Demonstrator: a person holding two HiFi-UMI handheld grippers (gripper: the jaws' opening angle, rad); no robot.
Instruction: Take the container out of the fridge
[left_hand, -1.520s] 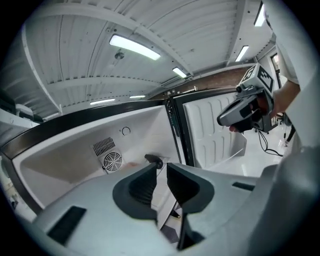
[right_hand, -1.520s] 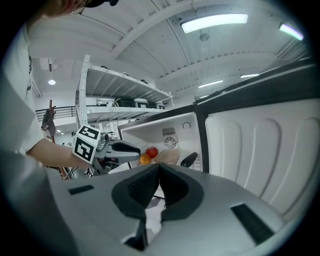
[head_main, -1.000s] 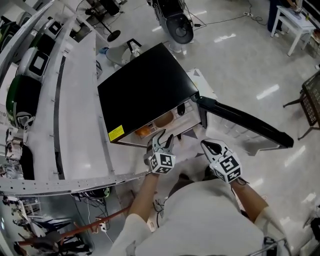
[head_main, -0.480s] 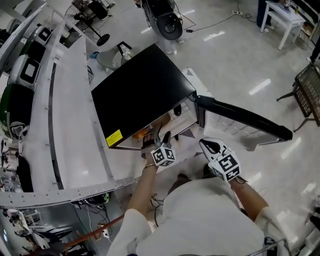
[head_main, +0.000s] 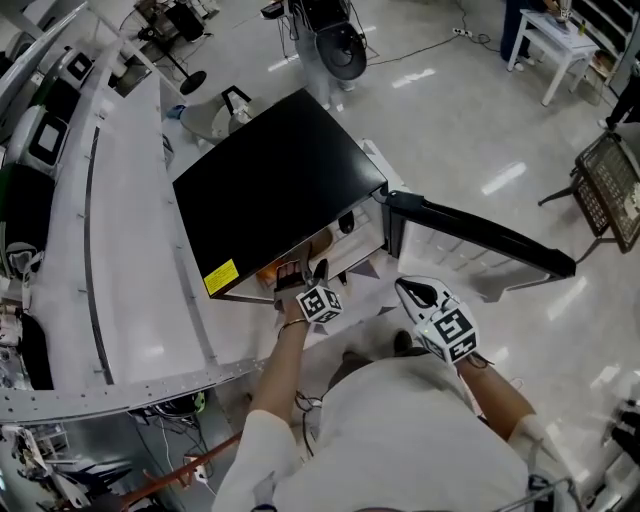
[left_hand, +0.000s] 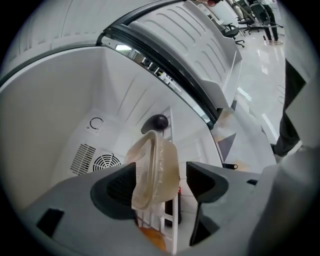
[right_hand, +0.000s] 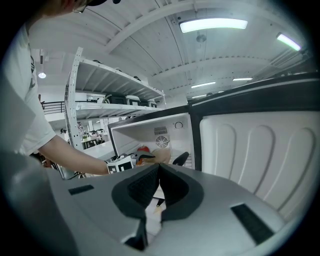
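A black mini fridge (head_main: 270, 190) stands with its door (head_main: 480, 240) swung open to the right. My left gripper (head_main: 300, 274) reaches into its white interior. In the left gripper view a translucent plastic container (left_hand: 155, 167) sits tilted on a white wire shelf (left_hand: 167, 227), between the jaws of the left gripper (left_hand: 160, 184). Those jaws have just been opening and now stand wide, the right pad clear of the container. My right gripper (head_main: 420, 295) hangs outside in front of the door, its pads (right_hand: 150, 187) closed together on nothing.
A dark round object (left_hand: 159, 121) lies behind the container, something orange (left_hand: 150, 239) below the shelf. A fan grille (left_hand: 104, 162) marks the fridge's back wall. The ribbed inner door (right_hand: 255, 150) fills the right. A long white bench (head_main: 120, 230) runs along the left.
My left gripper has gone forward and down into the fridge, rolled, and its jaws have spread wider around the container. The right gripper has stayed where it was.
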